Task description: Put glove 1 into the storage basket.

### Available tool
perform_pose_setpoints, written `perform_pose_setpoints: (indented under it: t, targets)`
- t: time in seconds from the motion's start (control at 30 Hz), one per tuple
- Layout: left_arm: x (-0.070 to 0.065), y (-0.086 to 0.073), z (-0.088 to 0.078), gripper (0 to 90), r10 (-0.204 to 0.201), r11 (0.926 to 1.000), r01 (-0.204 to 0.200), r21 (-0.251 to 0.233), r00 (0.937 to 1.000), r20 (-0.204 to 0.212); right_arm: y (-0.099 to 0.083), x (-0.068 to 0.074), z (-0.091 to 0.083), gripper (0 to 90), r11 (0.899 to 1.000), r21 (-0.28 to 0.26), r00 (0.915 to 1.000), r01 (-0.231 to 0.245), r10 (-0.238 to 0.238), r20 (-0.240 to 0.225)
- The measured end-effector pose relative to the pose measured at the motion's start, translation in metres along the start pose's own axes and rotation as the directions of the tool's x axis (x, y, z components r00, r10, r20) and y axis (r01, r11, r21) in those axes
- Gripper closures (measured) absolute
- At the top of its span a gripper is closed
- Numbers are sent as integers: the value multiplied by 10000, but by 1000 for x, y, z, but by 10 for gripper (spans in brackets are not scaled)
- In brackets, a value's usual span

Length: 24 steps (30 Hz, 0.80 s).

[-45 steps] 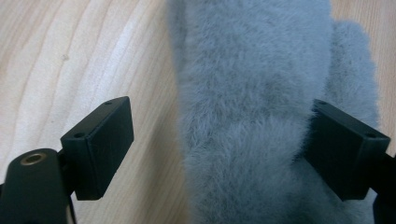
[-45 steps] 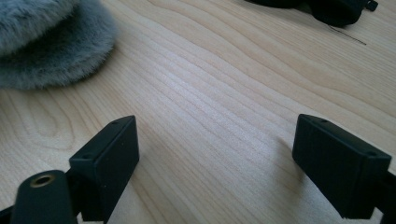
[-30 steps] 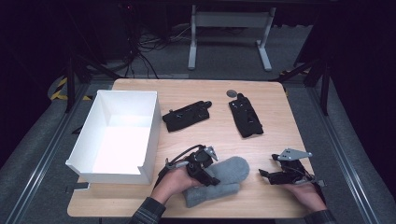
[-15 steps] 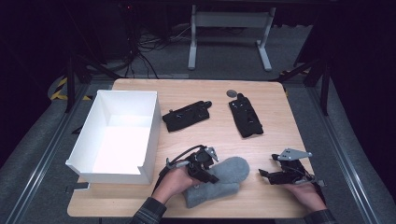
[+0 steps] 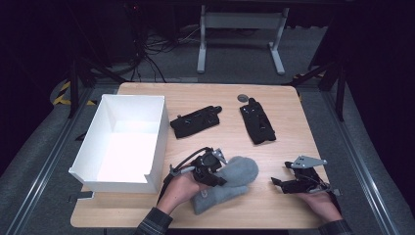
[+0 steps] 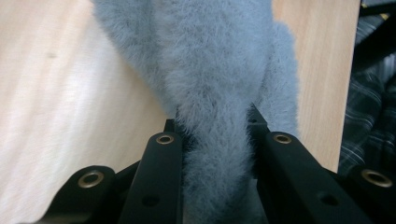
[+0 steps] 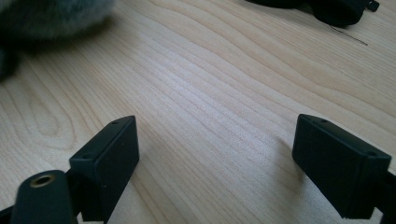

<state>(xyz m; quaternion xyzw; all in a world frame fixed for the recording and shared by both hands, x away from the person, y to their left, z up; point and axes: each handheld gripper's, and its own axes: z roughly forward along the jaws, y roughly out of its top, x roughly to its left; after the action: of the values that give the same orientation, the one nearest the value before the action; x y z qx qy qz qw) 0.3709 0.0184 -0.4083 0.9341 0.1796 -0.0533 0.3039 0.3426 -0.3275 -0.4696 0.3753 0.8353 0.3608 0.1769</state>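
Observation:
A grey fuzzy mitten lies on the wooden table near its front edge. My left gripper sits on the mitten's left part. In the left gripper view its jaws have just been closing, and they now pinch a bunched fold of the mitten between the pads of my left gripper. My right gripper rests low over the table at the front right. Its jaws stand wide apart with bare wood between them in the right gripper view.
A white open box stands at the left of the table. Two black gloves lie toward the back, with a small grey disc behind them. Dark floor and a metal stand lie beyond the far edge.
The left gripper has shifted very slightly upward on the mitten. The right gripper and the other things have stayed where they were.

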Motion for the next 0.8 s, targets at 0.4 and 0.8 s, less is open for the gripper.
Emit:
perform_pose_setpoints:
  t: [0.4, 0.8]
  targets:
    - [-1, 8, -39, 765, -521, 9966, 458, -685, 9942, -941, 0, 0, 0, 150, 10000, 8, 10000, -24, 24, 40]
    - [-3, 30, -92, 765, -702, 9917, 526, -1174, 9861, -1504, 0, 1, 0, 151, 10000, 17, 10000, -48, 48, 31]
